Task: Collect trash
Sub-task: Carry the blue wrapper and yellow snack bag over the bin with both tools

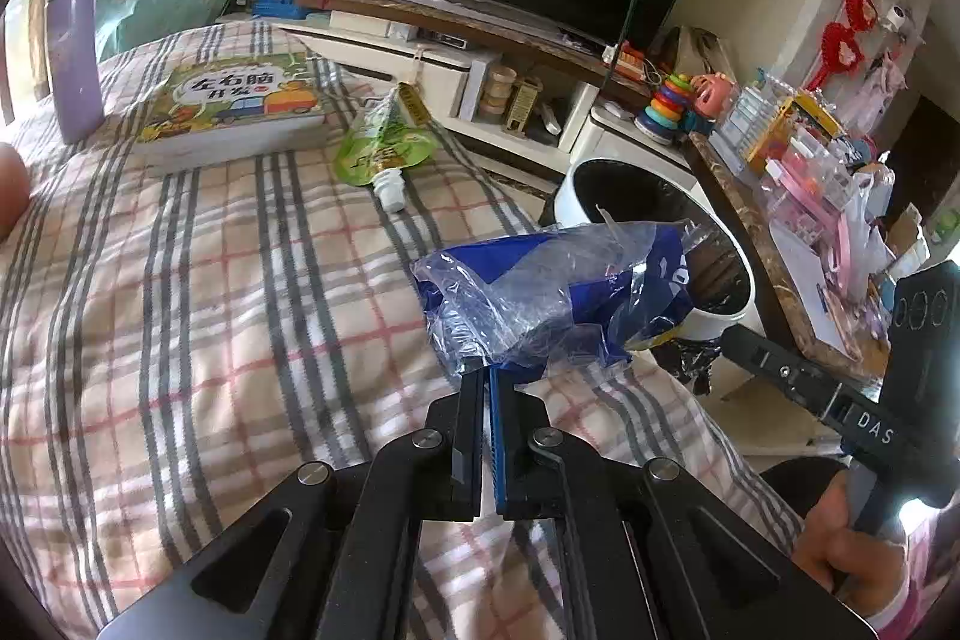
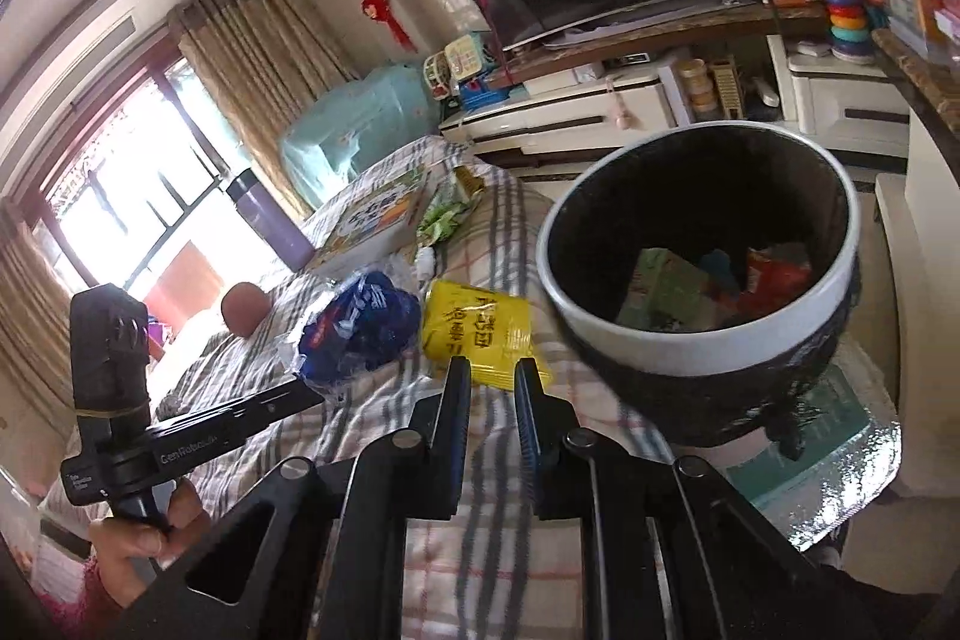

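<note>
The crumpled blue-and-clear plastic wrapper (image 1: 543, 298) is pinched at its near edge between the closed fingers of the left gripper (image 1: 487, 370), raised just above the plaid bedspread (image 1: 180, 280); the white-rimmed round bin with a black liner (image 2: 702, 340) sits at its 2 o'clock, with green and red scraps already inside. The right gripper (image 2: 492, 370) hangs narrowly parted and holds nothing, its tips just short of a flat yellow printed packet (image 2: 477, 334) on the bedspread; at 11 o'clock lie a green spouted drink pouch (image 1: 381, 148) and a green children's book (image 1: 231, 112); the wrapper hides part of the bin's rim in the left view.
</note>
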A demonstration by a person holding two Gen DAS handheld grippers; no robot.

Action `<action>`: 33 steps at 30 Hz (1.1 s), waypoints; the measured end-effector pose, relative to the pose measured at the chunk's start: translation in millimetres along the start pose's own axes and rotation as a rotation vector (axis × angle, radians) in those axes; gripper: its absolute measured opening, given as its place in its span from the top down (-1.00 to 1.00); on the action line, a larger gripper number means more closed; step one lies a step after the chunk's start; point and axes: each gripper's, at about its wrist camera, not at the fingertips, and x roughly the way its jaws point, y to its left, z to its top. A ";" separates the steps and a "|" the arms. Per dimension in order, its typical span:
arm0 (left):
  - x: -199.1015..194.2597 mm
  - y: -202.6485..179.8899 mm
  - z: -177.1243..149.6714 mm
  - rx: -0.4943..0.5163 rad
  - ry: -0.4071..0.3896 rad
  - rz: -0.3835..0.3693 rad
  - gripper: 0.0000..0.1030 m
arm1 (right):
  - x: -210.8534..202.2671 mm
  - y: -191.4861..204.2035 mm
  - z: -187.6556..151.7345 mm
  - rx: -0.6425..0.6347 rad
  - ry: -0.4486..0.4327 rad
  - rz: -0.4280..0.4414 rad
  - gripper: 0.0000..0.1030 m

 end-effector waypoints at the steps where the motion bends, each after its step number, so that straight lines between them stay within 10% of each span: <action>1: 0.8 0.0 0.0 -0.001 0.001 -0.002 1.00 | -0.4 -2.0 -0.1 0.000 0.001 -0.003 0.71; 8: -1.9 6.5 -3.7 -0.013 0.000 0.021 1.00 | 4.4 -9.0 -4.7 0.016 0.019 0.005 0.49; 10: -4.6 12.3 -4.8 -0.027 0.000 0.031 1.00 | 7.7 -11.7 -4.4 0.036 0.023 0.019 0.01; 24: -22.0 44.5 -11.8 -0.105 -0.015 0.068 1.00 | 56.9 20.3 5.4 -0.052 0.098 0.051 -0.39; 26: -22.0 44.9 -12.7 -0.109 -0.015 0.066 1.00 | 66.9 24.4 3.1 -0.066 0.129 0.051 -0.29; 30: -20.7 42.2 -13.9 -0.103 -0.011 0.059 1.00 | 72.5 30.1 -4.2 -0.097 0.164 0.037 0.69; 33: -19.0 41.2 -12.7 -0.098 -0.009 0.055 1.00 | 65.1 28.6 -7.3 -0.095 0.147 0.033 0.86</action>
